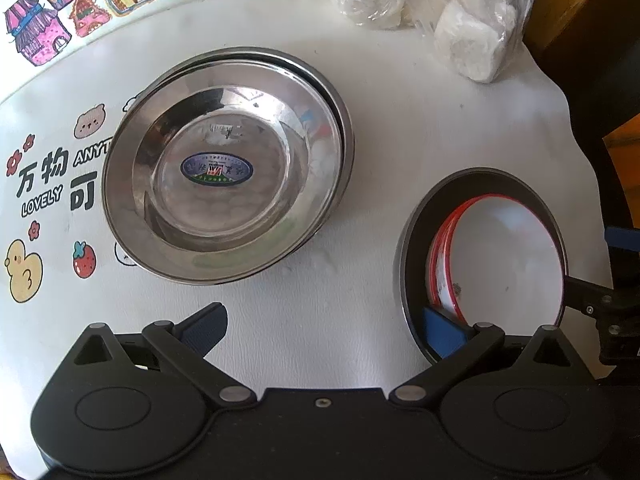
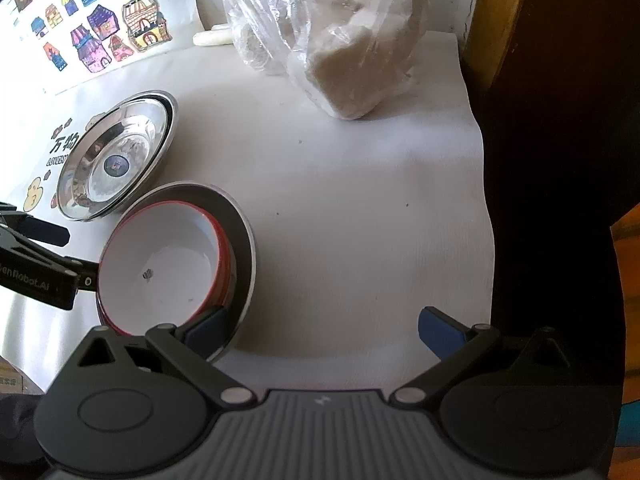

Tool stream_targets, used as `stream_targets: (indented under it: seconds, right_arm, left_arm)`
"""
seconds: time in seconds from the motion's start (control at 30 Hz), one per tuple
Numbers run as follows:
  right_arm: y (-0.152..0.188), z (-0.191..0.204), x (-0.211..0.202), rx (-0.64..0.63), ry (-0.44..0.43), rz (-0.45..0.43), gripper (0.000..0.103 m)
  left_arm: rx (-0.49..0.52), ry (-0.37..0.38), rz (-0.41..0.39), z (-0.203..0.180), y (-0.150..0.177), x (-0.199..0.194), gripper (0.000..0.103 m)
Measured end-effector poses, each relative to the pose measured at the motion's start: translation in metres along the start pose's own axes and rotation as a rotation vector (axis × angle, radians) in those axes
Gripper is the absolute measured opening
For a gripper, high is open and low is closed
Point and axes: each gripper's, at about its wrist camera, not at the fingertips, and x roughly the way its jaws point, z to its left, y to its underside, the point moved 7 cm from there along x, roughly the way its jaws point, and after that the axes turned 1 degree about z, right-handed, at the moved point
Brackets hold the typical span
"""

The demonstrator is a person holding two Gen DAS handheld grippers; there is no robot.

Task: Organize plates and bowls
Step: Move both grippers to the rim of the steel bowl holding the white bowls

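Resting tilted inside the dark round bowl (image 2: pixel 244 240), just right of the stacked shiny steel plates (image 1: pixel 224 168), your red-rimmed white bowl (image 2: pixel 168 264) could slip; both left gripper (image 1: pixel 324 328) and right gripper (image 2: pixel 320 332) gape, released.

Shiny steel plates (image 1: pixel 224 168) with a blue oval sticker, a white red-rimmed bowl (image 1: pixel 508 260), a white cartoon-printed tablecloth (image 1: pixel 320 320).

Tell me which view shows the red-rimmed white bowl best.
The right wrist view: the red-rimmed white bowl shows nearly whole, nested in a dark bowl. The left wrist view shows it foreshortened near the edge.
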Motion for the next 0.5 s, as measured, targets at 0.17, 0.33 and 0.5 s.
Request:
stream_targets:
  seconds: [0.17, 0.33, 0.5]
  right_arm:
    - [-0.0009, 0.0018, -0.0003, -0.019, -0.009, -0.003, 0.096]
    - [-0.0020, 0.0042, -0.0008, -0.029, -0.031, -0.007, 0.086]
    - [-0.0036, 0.0073, -0.0003, -0.040, -0.045, -0.005, 0.079]
  left_arm:
    - [-0.008, -0.004, 0.006, 0.0009, -0.0011, 0.0021, 0.102]
    - [-0.002, -0.004, 0.012, 0.0001, -0.0034, 0.0041, 0.100]
    - [0.004, 0.005, 0.016, -0.0003, -0.0043, 0.0056, 0.097]
